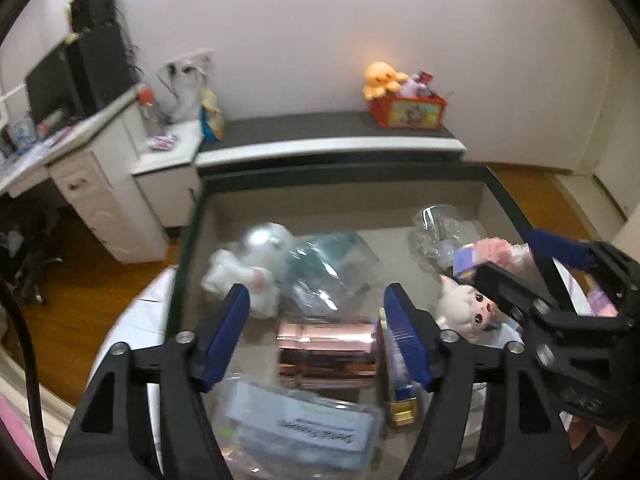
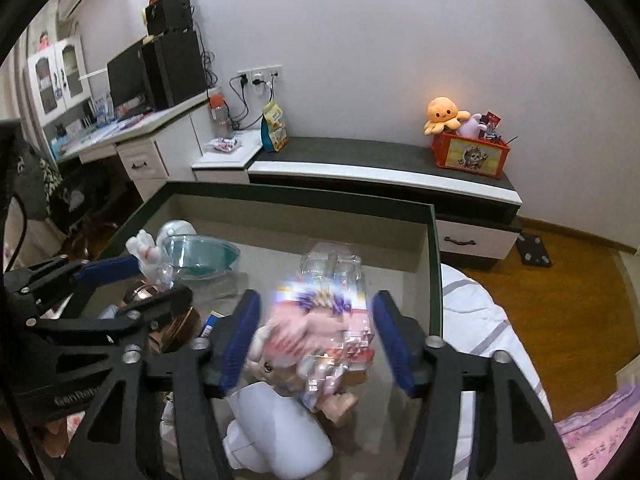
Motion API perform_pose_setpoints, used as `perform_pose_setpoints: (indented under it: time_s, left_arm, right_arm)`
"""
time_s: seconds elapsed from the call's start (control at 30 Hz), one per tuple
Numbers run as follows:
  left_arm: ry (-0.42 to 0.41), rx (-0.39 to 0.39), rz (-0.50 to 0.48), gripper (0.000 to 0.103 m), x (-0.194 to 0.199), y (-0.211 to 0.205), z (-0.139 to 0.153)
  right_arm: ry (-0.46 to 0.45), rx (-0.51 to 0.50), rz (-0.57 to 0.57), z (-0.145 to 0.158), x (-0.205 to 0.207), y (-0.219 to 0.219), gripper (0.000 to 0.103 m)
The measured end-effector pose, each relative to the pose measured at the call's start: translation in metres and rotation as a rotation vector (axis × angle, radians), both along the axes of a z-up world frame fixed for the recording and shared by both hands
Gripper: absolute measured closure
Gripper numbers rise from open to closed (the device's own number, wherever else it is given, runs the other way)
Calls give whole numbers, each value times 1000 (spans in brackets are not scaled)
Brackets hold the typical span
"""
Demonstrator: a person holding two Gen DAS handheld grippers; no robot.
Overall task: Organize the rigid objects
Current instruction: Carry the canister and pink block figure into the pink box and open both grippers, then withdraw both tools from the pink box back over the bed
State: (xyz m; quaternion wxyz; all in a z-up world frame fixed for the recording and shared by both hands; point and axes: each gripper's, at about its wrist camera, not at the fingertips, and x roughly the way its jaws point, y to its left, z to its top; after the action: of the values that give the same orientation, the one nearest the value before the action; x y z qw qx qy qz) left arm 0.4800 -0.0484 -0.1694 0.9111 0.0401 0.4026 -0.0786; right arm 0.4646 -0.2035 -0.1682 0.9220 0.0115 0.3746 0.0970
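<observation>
A dark-rimmed bin [image 1: 188, 240] holds mixed items. In the left wrist view my left gripper [image 1: 316, 336] is open above a shiny rose-gold cylinder [image 1: 326, 354]. Around it lie a white plush [image 1: 256, 264], a clear packet with a teal thing [image 1: 328, 268], a labelled plastic packet [image 1: 304, 428] and a small doll [image 1: 468, 308]. In the right wrist view my right gripper [image 2: 316, 340] is open, with a pink packaged toy [image 2: 316, 336] blurred between its fingers. A white object [image 2: 276, 428] lies below. My left gripper [image 2: 104, 308] shows at left there.
A low dark-topped bench [image 2: 360, 156] behind the bin carries an orange crate with plush toys [image 2: 468, 152]. A white desk [image 2: 140, 148] with a monitor stands at left. White bedding [image 2: 480, 320] lies right of the bin, on a wooden floor [image 2: 560, 280].
</observation>
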Motion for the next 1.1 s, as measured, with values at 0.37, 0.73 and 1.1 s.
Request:
perform_pose_setpoints:
  time_s: [0.37,0.73,1.1]
  left_arm:
    - [-226,-66,-3,12,-114,32,62]
    - [-538,-56,45,8,-292,51,111]
    - [-614,-88,76,6,-385,64,127]
  right_arm:
    - [-179,20,9,57,-85,9,12]
    - [-422,-28,-14,111,-250,27,0]
    - [-521,-27,-28,132,-349,36,0]
